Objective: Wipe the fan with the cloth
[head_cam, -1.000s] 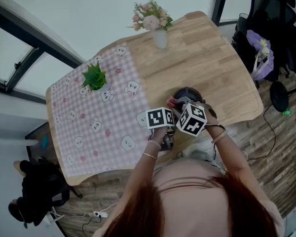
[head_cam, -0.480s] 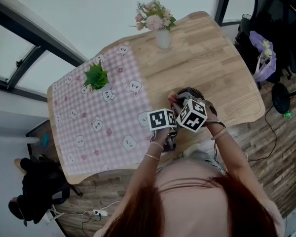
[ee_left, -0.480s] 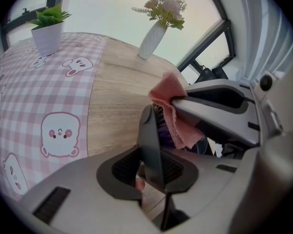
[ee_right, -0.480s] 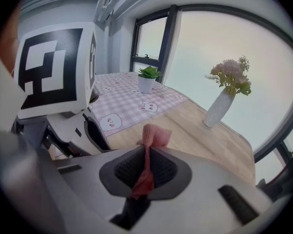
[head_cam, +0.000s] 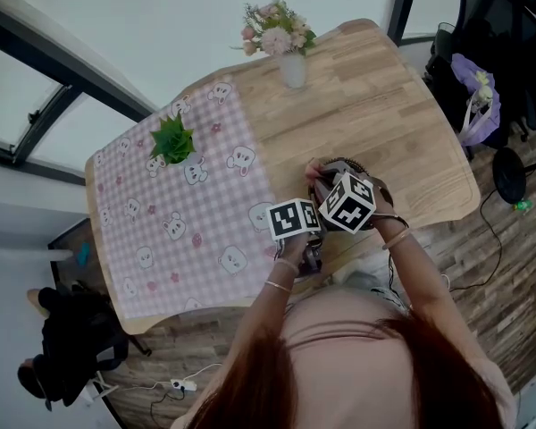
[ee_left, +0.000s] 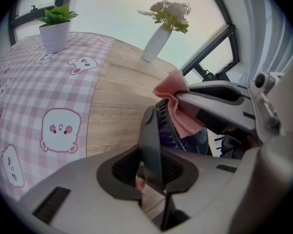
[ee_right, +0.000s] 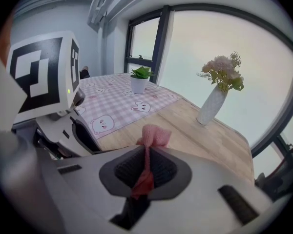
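Pink cloth point(ee_right: 154, 136) is pinched in the right claw point(ee_right: 146, 168), whose jaws are closed on a narrow fold so a small bunch stands out past the tips. The left claw point(ee_left: 151, 172) is clamped on the fan point(ee_left: 172, 136). It grips a dark flat part, probably the stand or rear housing, though the wide-angle view makes that hard to settle. In the left gripper view the cloth touches the top of the fan's grille. The head view shows the fan at the near edge of the wooden table point(head_cam: 384, 105), just beside the checked tablecloth point(head_cam: 179, 213), with both claws crowded over it. A vase of flowers point(head_cam: 290, 61) and a potted plant point(head_cam: 171, 141) stand well apart from it.

The step in hand appears to be wiping the grille. To do it well, the left claw should hold the fan steady, without tipping it toward the table edge. The right claw should draw the cloth along the ribs with light pressure, so the bunch drags over them rather than snagging. With so little cloth exposed, short overlapping strokes would cover more than 1 long sweep, and the hard jaw tips are best kept off the grille.
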`<state>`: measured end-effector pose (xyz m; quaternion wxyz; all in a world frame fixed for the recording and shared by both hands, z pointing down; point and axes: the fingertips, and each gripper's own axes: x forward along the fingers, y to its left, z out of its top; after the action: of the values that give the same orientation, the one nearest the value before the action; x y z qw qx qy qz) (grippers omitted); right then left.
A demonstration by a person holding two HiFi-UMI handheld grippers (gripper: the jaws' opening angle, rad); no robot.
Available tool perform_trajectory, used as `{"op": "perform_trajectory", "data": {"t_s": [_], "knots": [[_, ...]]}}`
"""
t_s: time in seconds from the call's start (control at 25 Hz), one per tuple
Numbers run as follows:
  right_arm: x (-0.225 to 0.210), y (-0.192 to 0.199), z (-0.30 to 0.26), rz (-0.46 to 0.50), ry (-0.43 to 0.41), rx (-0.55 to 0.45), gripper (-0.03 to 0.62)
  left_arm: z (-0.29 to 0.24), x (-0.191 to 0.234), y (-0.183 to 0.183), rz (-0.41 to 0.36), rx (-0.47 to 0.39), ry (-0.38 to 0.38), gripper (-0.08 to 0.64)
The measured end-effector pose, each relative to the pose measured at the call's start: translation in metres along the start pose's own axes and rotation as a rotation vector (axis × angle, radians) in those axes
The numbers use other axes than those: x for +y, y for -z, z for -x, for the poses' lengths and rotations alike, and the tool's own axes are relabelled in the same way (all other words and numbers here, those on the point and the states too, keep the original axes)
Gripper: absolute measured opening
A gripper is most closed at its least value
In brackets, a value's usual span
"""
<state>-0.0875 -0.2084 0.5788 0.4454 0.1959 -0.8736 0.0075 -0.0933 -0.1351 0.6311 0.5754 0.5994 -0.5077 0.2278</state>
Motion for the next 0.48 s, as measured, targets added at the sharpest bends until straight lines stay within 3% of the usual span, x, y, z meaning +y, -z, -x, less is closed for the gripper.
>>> {"op": "perform_trajectory", "data": {"t_s": [0.48], "knots": [[-0.03, 0.009, 0.002, -0.08, 0.076, -0.003, 0.023, 0.0, 0.001, 0.0, 0.043, -0.008, -0.004, 0.084]]}}
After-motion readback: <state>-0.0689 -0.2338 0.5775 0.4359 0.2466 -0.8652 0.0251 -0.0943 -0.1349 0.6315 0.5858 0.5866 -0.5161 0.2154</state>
